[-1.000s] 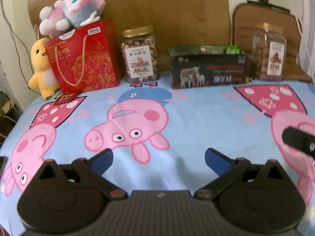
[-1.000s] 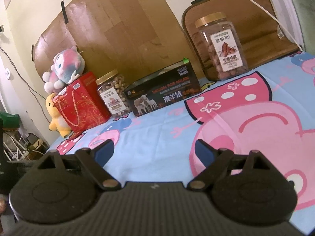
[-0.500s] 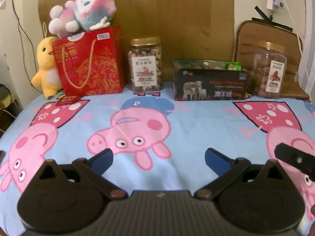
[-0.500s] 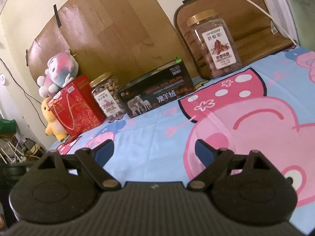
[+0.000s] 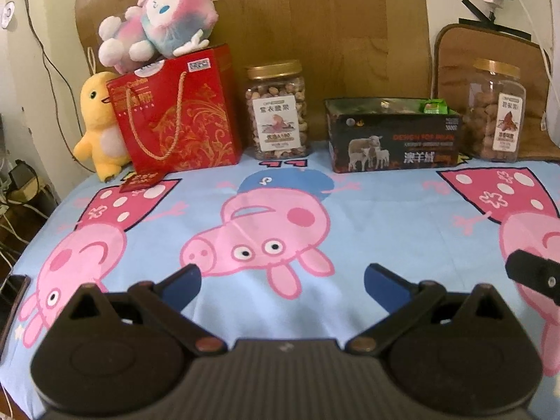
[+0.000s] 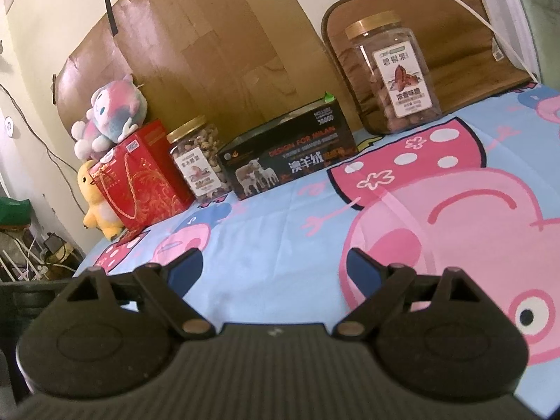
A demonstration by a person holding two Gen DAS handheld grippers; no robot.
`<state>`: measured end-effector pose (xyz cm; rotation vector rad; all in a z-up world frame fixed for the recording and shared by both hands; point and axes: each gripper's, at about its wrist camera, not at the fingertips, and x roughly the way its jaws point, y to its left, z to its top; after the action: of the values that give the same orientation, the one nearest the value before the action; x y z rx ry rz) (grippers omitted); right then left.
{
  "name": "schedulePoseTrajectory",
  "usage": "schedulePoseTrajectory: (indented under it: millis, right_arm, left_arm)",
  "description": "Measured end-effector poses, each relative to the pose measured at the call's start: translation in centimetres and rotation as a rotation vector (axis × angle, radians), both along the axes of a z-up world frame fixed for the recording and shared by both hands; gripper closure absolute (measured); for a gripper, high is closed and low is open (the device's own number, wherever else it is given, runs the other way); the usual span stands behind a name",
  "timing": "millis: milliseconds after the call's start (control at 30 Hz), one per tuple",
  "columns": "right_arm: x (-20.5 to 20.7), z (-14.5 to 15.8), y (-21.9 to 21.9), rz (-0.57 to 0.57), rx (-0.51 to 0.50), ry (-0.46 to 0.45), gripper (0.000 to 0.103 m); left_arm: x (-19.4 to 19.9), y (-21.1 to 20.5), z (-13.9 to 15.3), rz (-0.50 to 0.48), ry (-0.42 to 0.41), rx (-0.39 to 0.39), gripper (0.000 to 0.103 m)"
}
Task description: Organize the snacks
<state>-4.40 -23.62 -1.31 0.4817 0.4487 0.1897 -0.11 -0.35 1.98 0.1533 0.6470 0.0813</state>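
Observation:
Along the back of the table stand a red gift bag (image 5: 178, 115) (image 6: 140, 182), a clear jar of nuts with a gold lid (image 5: 278, 112) (image 6: 197, 161), an open black box with sheep on it (image 5: 393, 140) (image 6: 287, 159) holding a green packet (image 5: 434, 106), and a second gold-lidded jar (image 5: 497, 112) (image 6: 393, 73). My left gripper (image 5: 282, 285) is open and empty above the near tablecloth. My right gripper (image 6: 273, 269) is open and empty, also near the front. Its black body shows at the right edge of the left wrist view (image 5: 535, 274).
A Peppa Pig tablecloth (image 5: 367, 217) (image 6: 280, 231) covers the table. A pink-blue plush (image 5: 157, 24) sits on the red bag and a yellow duck plush (image 5: 98, 126) stands beside it. A brown pad (image 6: 465, 24) leans behind the right jar. Cables hang off the left edge (image 5: 14, 189).
Both grippers have pulled back and tilted up a little, so the row of snacks sits lower and smaller in view. Both stay open. Nothing on the table has moved.

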Motion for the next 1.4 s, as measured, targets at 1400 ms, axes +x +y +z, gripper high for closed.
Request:
schedulePoseTrajectory:
  millis: [1400]
  right_arm:
    - [0.0,-0.2,-0.1,-0.002,0.002,0.001,0.011]
  left_arm:
    - [0.2,-0.5,-1.0,0.051,0.130,-0.009,0.000]
